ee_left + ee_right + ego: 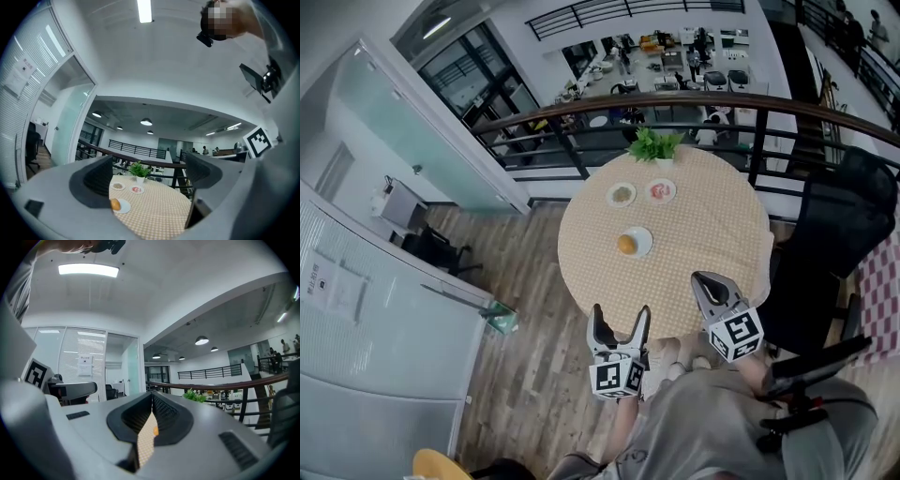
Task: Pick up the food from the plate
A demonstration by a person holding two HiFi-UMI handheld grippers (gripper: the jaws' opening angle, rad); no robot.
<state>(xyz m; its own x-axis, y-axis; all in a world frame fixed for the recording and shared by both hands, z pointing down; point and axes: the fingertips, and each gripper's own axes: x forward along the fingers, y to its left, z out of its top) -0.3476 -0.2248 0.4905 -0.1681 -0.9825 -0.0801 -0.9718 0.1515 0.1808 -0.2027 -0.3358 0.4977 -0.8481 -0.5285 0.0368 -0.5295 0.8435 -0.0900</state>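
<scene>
Food (626, 245), a round orange bun, sits on a white plate (642, 241) on the round checked table (712, 225), a bit past the middle on the side away from the plant (654, 145). 2 more small plates (622, 194) lie between that plate and the plant, close to the plant. The left gripper (620, 321) is at the table edge far from the plant. Its jaws are wide apart with nothing between them, well apart from the bun. The right gripper (705, 280) is beside it at that same far edge, jaws pressed together and holding nothing.
</scene>
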